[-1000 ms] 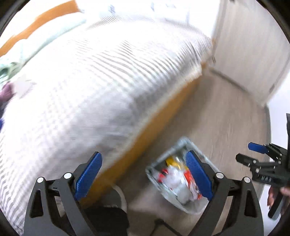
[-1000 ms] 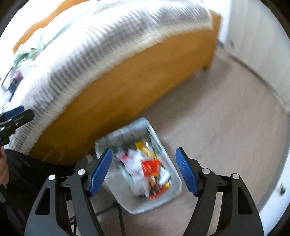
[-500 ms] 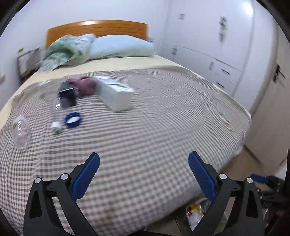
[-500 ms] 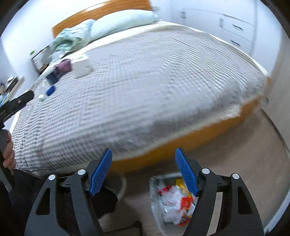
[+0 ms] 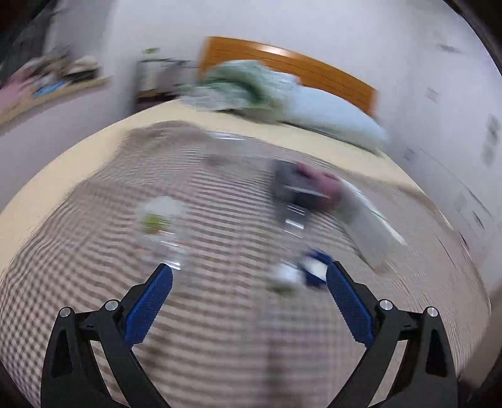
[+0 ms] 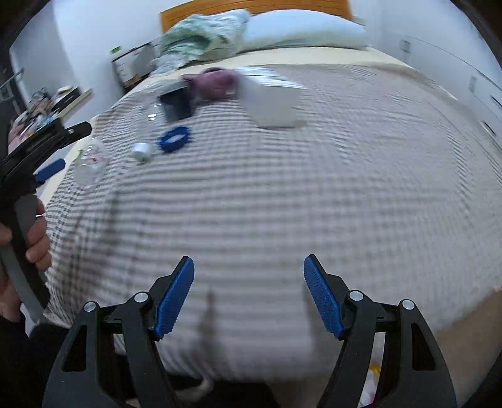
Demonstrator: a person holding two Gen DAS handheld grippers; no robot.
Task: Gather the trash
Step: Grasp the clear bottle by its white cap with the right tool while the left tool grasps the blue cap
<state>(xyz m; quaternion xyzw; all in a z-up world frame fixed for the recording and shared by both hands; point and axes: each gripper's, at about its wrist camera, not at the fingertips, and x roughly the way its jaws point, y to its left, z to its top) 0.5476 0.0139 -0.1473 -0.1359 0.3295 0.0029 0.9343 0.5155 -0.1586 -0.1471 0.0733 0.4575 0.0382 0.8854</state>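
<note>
Both views are blurred by motion. My left gripper point(image 5: 249, 273) is open and empty above the checked bedspread point(image 5: 219, 329). Just ahead of it lie a clear plastic cup point(image 5: 163, 222), a small white cap point(image 5: 287, 273) and a blue lid point(image 5: 315, 266). Farther off are a dark box point(image 5: 291, 188), a purple bundle point(image 5: 324, 185) and a white carton point(image 5: 370, 229). My right gripper point(image 6: 248, 266) is open and empty over the near bed edge. It sees the cup point(image 6: 91, 160), cap point(image 6: 141, 149), blue lid point(image 6: 174, 138), carton point(image 6: 271, 100) and the left gripper point(image 6: 50, 147).
Pillows point(image 6: 301, 28) and a green cloth point(image 6: 200, 34) lie at the wooden headboard point(image 5: 288, 62). A nightstand point(image 6: 131, 62) and a cluttered shelf point(image 5: 50, 84) stand left of the bed. Wardrobe doors point(image 6: 477, 88) run along the right. Trash point(image 6: 373, 370) shows below the bed edge.
Both grippers swung up from the floor bin to the bed top. The left one has since moved closer to the cup, cap and lid. Both stayed open.
</note>
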